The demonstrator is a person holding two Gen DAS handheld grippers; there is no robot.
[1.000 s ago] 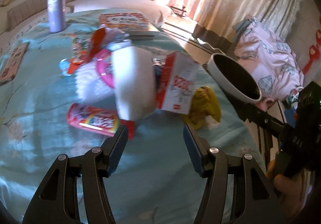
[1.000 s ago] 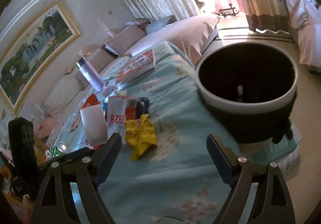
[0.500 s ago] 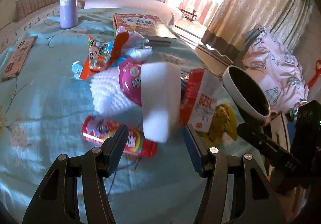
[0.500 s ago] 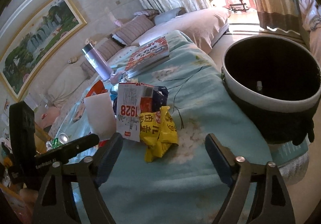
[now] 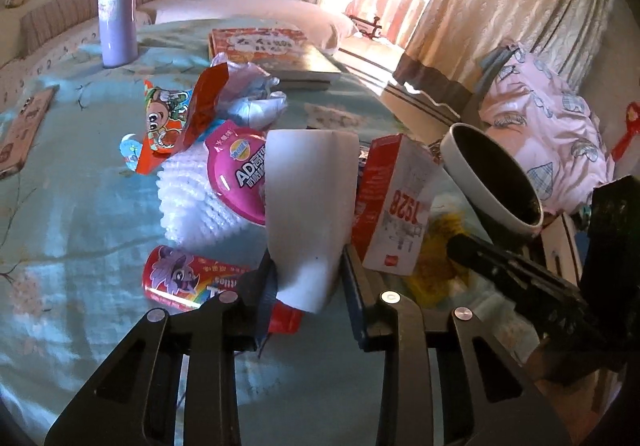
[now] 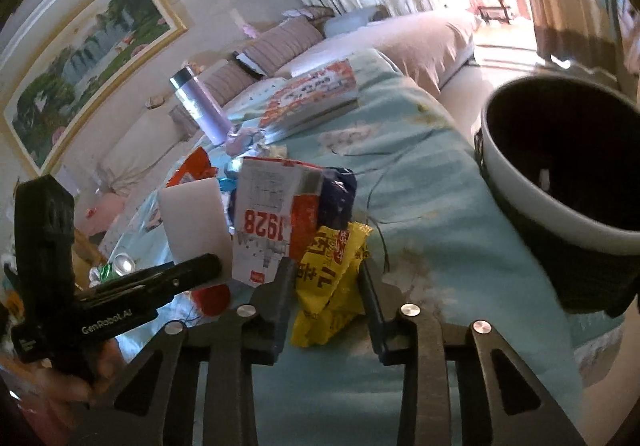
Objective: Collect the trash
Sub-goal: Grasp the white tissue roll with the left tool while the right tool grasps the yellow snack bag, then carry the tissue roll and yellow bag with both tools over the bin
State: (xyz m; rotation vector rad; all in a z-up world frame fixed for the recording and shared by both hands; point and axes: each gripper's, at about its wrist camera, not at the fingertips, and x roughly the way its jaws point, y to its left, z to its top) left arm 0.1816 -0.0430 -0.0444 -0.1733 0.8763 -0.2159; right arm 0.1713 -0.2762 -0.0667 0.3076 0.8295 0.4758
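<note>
Our left gripper (image 5: 308, 278) is closing on the light, crushable white paper cup (image 5: 310, 214) amid litter on the surface (image 5: 80, 246). Our right gripper (image 6: 326, 286) is closing around the limp, slippery yellow wrapper (image 6: 328, 278) beside the bin (image 6: 520, 198); we pinch each mid-body, gently.

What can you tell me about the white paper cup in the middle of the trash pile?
The white paper cup is plain and unprinted, with a matte paper look. It stands among the trash on the blue floral cloth, its wide end up and leaning a little. The left hand-held gripper is closing on its lower part, one finger on each side. The red-and-white carton stands close at its right and the pink foil lid at its left. Its inside is not visible.
</note>
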